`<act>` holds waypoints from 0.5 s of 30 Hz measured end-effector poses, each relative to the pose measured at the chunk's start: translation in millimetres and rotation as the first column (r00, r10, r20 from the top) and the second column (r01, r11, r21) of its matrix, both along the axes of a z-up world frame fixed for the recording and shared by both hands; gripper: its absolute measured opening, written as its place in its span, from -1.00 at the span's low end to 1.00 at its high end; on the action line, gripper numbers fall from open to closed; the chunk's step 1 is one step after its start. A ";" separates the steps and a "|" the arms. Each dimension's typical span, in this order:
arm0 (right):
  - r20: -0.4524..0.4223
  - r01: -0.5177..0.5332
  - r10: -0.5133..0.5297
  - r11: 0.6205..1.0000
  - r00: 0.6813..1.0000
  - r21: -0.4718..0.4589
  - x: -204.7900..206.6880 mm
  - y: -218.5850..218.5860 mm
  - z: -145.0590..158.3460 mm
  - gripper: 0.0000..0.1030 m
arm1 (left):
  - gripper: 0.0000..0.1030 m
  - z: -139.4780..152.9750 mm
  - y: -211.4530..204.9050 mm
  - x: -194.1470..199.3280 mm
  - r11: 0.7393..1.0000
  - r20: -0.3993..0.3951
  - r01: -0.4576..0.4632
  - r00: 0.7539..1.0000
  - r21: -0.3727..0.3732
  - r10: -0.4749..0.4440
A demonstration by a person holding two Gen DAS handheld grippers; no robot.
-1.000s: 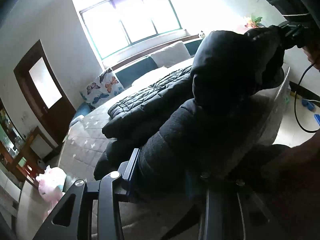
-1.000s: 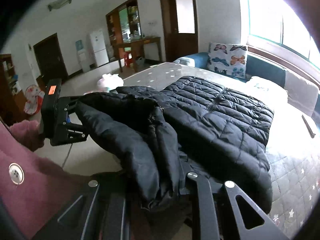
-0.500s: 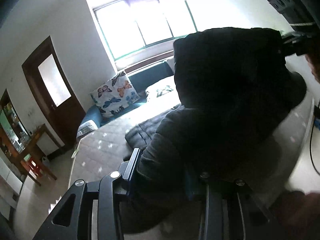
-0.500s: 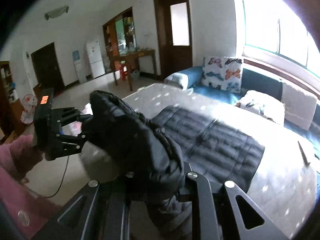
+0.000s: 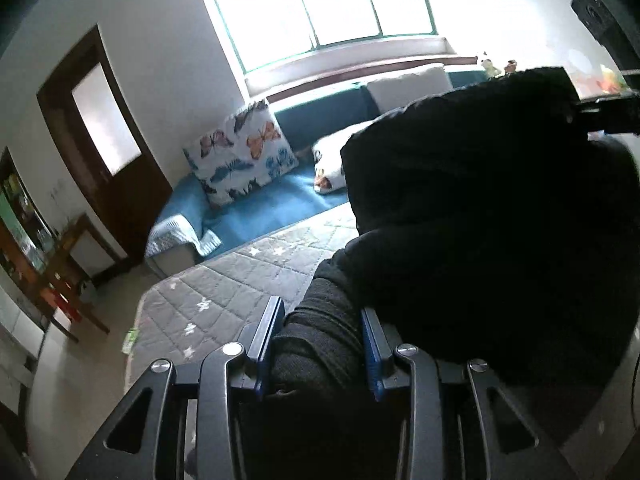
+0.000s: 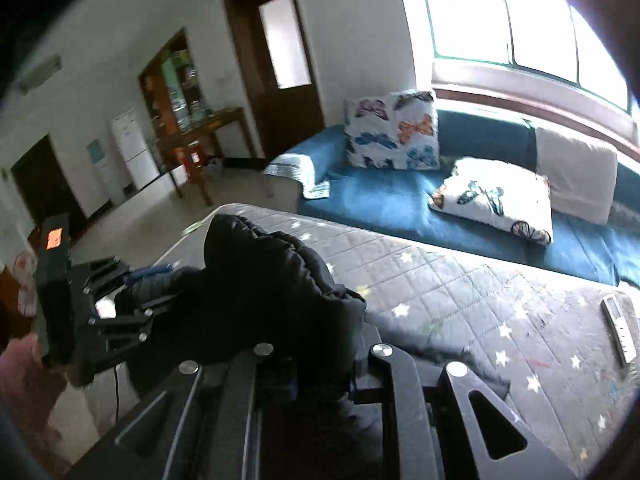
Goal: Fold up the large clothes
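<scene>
A black quilted jacket (image 5: 480,220) hangs bunched in the air between my two grippers, above the grey star-patterned mattress (image 5: 224,292). In the left wrist view my left gripper (image 5: 320,344) is shut on a thick fold of the jacket, its blue pads (image 5: 264,332) pressing on it from both sides. The right gripper (image 5: 608,112) shows at the upper right, at the jacket's far end. In the right wrist view my right gripper (image 6: 320,360) is closing tighter on the jacket (image 6: 272,280), with fabric between its jaws. There the left gripper (image 6: 120,308) holds the other end at the left.
A blue sofa (image 6: 384,196) with butterfly pillows (image 6: 392,132) stands beyond the mattress (image 6: 460,288) under the window. A remote control (image 6: 618,328) lies on the mattress at the right. A dark door (image 5: 108,148), a wooden table (image 6: 200,136) and a person's pink sleeve (image 6: 20,384) are at the left.
Both grippers have carried the jacket up and across the mattress towards the sofa. The jacket, spread over the mattress a second ago, now hangs bunched between them.
</scene>
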State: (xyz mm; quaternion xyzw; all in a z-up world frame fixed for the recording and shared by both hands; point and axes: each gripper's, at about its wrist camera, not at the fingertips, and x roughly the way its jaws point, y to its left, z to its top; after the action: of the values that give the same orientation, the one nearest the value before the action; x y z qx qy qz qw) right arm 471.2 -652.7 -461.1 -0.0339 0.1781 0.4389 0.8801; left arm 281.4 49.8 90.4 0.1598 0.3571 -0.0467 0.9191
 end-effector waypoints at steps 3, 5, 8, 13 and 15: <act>-0.076 0.032 -0.031 0.999 0.997 0.010 46.8 12.7 -11.0 -0.65 | -0.25 -14.2 -1.4 52.5 1.000 -0.064 -0.011 0.998 -0.024 0.010; -0.132 0.051 -0.049 0.999 0.990 0.012 76.3 21.8 -25.4 -0.65 | -0.25 -30.3 -2.8 77.5 0.999 -0.105 -0.014 0.994 -0.031 0.011; -0.202 0.074 -0.071 0.997 0.977 0.009 105.3 28.9 -45.3 -0.65 | -0.24 -56.0 -3.7 101.7 0.999 -0.149 -0.028 0.989 -0.033 0.023; -0.307 0.094 -0.086 0.996 0.948 0.009 140.1 34.4 -74.2 -0.65 | -0.16 -93.3 -0.4 127.2 0.999 -0.197 -0.044 0.980 -0.016 0.040; -0.355 0.103 -0.093 0.995 0.930 0.007 151.0 36.4 -88.1 -0.65 | -0.11 -116.1 6.8 129.3 0.999 -0.207 -0.051 0.977 0.002 0.050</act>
State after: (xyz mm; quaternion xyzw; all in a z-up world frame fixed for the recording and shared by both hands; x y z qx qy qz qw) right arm 622.3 -616.3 -549.1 0.0657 0.3295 0.3955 0.8548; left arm 410.6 56.5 -25.6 0.1434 0.4545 -0.0402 0.8782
